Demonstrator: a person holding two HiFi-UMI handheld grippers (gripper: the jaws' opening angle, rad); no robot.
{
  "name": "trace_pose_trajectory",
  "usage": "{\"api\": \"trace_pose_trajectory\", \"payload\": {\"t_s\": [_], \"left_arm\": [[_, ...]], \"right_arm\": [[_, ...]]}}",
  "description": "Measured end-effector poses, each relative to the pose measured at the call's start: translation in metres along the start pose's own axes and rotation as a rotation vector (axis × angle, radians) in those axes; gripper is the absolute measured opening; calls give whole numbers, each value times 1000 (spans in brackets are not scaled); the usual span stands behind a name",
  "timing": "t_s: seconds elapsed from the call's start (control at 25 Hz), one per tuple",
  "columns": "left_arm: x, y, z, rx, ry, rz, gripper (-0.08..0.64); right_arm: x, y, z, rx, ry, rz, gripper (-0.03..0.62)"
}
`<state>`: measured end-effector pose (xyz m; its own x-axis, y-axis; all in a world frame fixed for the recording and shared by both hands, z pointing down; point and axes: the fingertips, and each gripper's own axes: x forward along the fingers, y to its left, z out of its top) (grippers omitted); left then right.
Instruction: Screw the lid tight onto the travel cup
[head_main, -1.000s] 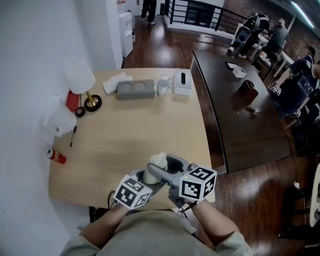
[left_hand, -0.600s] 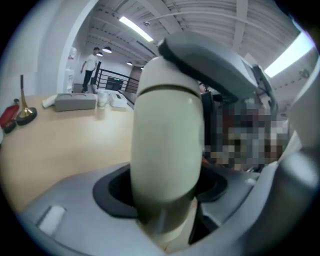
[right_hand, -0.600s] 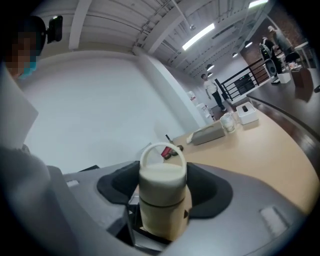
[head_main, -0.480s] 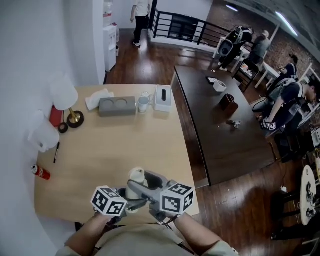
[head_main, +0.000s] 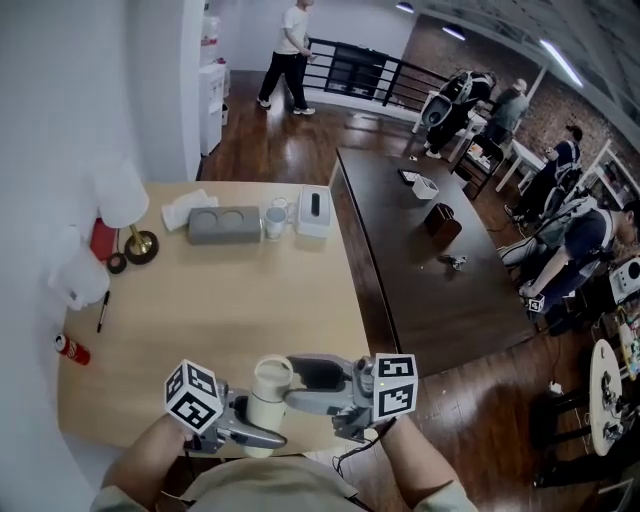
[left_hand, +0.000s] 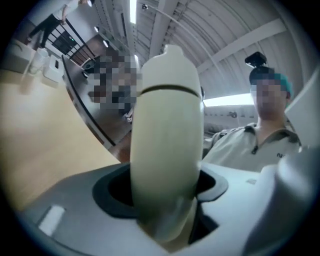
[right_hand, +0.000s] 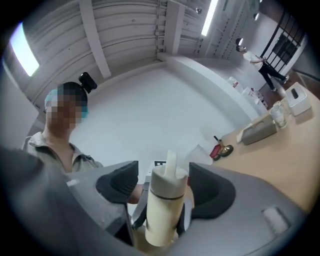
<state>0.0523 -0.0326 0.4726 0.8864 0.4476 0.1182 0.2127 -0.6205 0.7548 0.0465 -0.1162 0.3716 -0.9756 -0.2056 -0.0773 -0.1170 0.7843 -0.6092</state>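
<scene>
The left gripper (left_hand: 165, 197) is shut tight on the cream cup (head_main: 268, 395), holding it upright by the near edge of the table (head_main: 200, 320). The right gripper (right_hand: 162, 182) has just been opening its jaws; they stand wide apart on each side of the lid (right_hand: 169, 179)

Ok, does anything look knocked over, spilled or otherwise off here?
Only the red can: it lies on its side near the table's left edge. The cup is roughly upright in the left gripper, with its lid on, and nothing looks spilled.
</scene>
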Motion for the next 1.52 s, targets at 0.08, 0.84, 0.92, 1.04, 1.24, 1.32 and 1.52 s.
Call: {"api": "trace_pose_trajectory", "payload": {"t_s": [0.08,0.84,0.92,1.04,1.24,1.32,1.52], "left_arm": [[4,-4,-1,3,8,-23,321],[19,-9,4,45,78,14,321],[16,3,4,51,80,85,321],[9,25,6,62,70,238,321],[-4,67,14,116,48,573,319],[-11,82,18,138,32,711,321],[-24,118,18,180,10,992,319]], "right_arm": [[0,3,0,-9,15,24,310],[10,6,-9,-53,139,23,295],[10,-1,-11,-67,141,-34,293],[10,-17,-11,-83,125,-147,291],[7,-43,-9,-90,57,-363,290],[6,-53,-8,-90,27,-454,290],[0,-82,-14,-47,-48,-699,290]]}}
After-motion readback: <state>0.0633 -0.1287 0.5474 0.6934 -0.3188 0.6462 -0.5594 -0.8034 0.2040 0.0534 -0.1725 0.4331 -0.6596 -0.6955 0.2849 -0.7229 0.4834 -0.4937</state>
